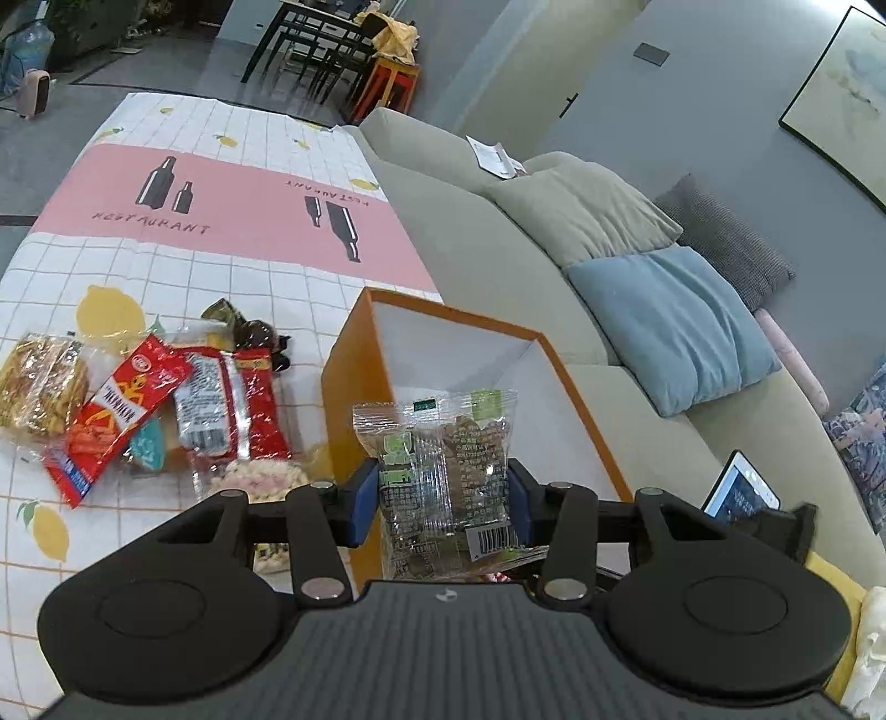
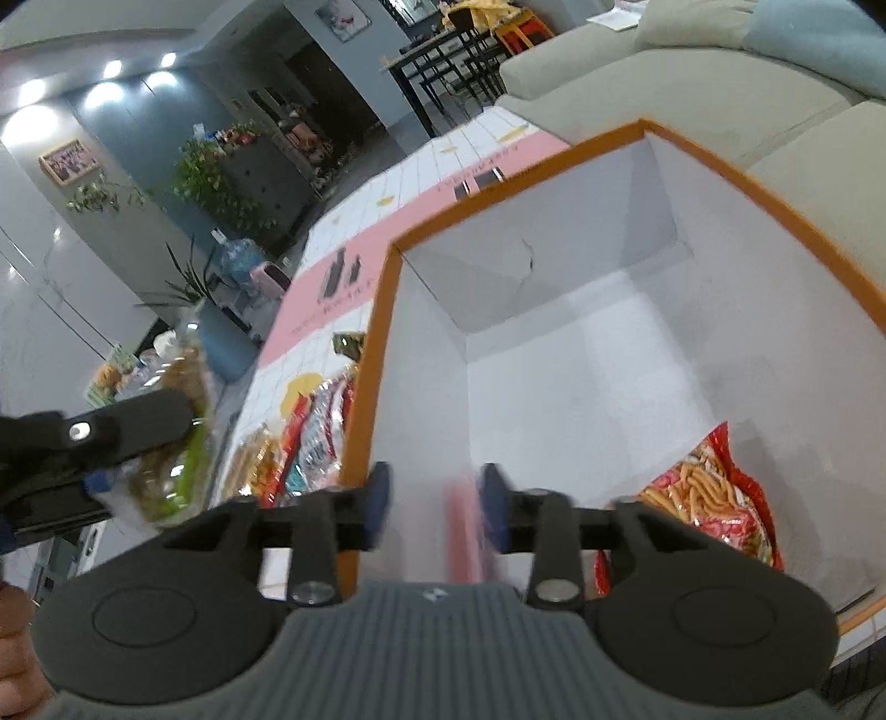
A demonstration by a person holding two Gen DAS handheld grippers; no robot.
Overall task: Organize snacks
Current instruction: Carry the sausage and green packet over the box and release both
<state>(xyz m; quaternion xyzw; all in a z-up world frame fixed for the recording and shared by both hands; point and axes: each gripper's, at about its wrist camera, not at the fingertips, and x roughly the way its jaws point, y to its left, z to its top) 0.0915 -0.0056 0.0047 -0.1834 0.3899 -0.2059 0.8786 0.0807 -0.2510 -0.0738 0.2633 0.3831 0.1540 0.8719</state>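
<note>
My left gripper (image 1: 440, 493) is shut on a clear green-printed snack packet (image 1: 443, 471) and holds it at the near left corner of the orange-rimmed white box (image 1: 354, 360). A pile of snack packets (image 1: 138, 410) lies on the tablecloth left of the box. My right gripper (image 2: 434, 501) is open above the box (image 2: 382, 310). A blurred pink packet (image 2: 462, 526) is between its jaws, not gripped. A red packet of stick snacks (image 2: 714, 498) lies inside the box. The left gripper with its packet (image 2: 166, 459) shows at the left of the right wrist view.
A checked and pink tablecloth (image 1: 221, 221) covers the table. A beige sofa (image 1: 498, 249) with cushions runs along the right. A tablet (image 1: 742, 490) lies near the box. Dining chairs (image 1: 321, 50) stand far behind.
</note>
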